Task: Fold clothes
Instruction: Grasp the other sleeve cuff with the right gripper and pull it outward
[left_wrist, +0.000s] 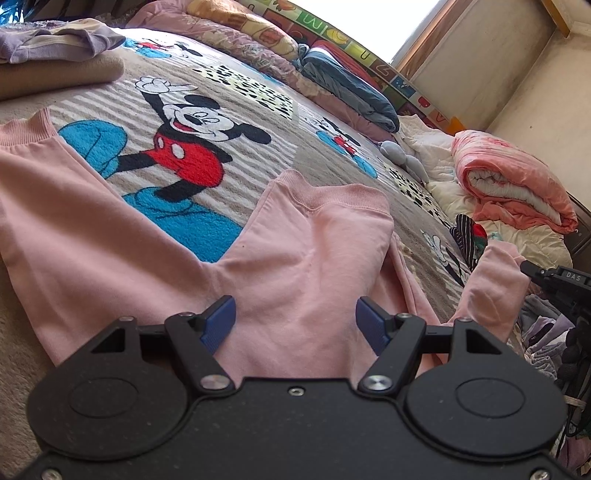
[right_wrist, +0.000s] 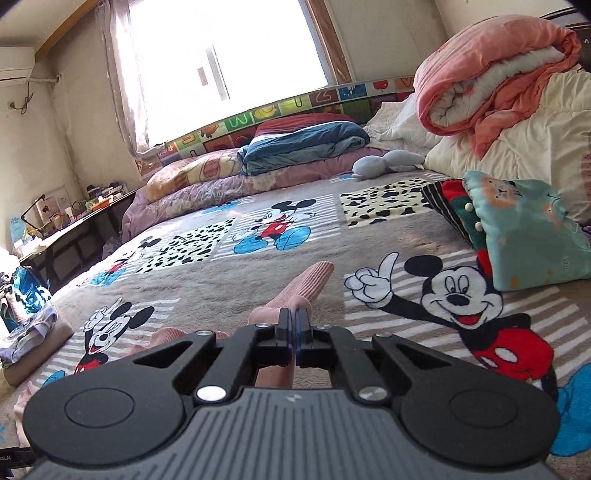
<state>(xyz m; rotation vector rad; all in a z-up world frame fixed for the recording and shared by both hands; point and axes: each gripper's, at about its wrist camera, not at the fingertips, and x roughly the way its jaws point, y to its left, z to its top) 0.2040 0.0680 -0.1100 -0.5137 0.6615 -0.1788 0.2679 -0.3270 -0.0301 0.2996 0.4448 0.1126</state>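
Observation:
A pink garment (left_wrist: 288, 266) with ribbed cuffs lies spread on the Mickey Mouse blanket (left_wrist: 177, 122). My left gripper (left_wrist: 295, 319) is open, its blue pads low over the pink fabric, which runs between them. My right gripper (right_wrist: 294, 321) is shut on a fold of the pink garment (right_wrist: 295, 295), with a ribbed cuff sticking out beyond the fingertips. In the left wrist view the right gripper (left_wrist: 554, 284) shows at the far right edge, next to a raised part of the pink cloth.
Folded clothes (left_wrist: 55, 55) are stacked at the far left of the bed. A rolled salmon quilt (right_wrist: 491, 70), a teal cushion (right_wrist: 528, 229), a blue quilt (right_wrist: 306, 147) and a grey soft toy (right_wrist: 384, 162) lie along the far side. A window is behind.

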